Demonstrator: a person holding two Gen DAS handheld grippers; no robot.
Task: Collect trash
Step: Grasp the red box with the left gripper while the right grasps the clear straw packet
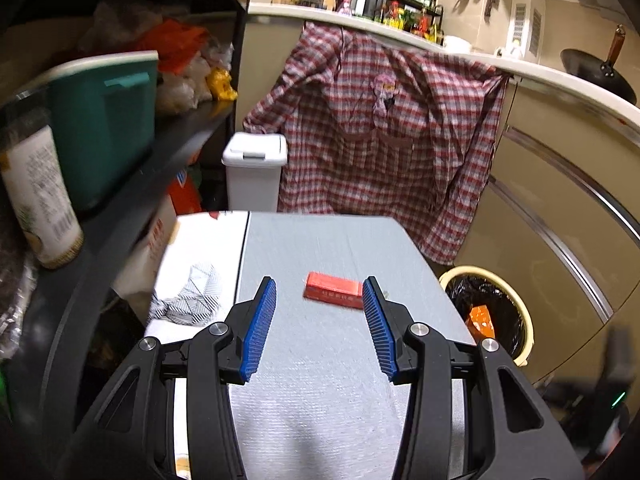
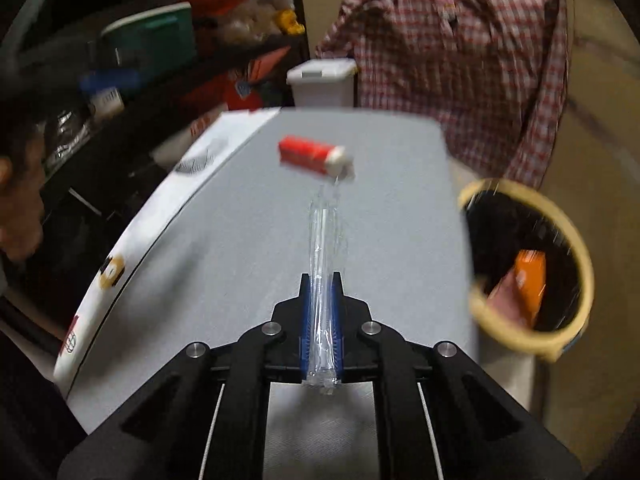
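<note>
A red flat pack (image 1: 334, 290) lies on the grey table (image 1: 320, 360), just past the tips of my left gripper (image 1: 320, 282), which is open and empty above the table. In the right wrist view, my right gripper (image 2: 322, 276) is shut on a long clear plastic wrapper (image 2: 322, 232). The wrapper sticks out forward, lifted off the table. The same red pack (image 2: 308, 154) lies beyond the wrapper's far end. A beige trash bin (image 1: 524, 320) lined with a black bag stands to the right of the table, with an orange packet (image 2: 530, 280) inside the bin (image 2: 584, 264).
A dark shelf rack with a teal tub (image 1: 104, 128) and bags stands at the left. A white printed sheet (image 1: 200, 264) covers the table's left side. Behind the table stand a white lidded bin (image 1: 254, 172) and a plaid shirt (image 1: 380, 132) hung from the counter.
</note>
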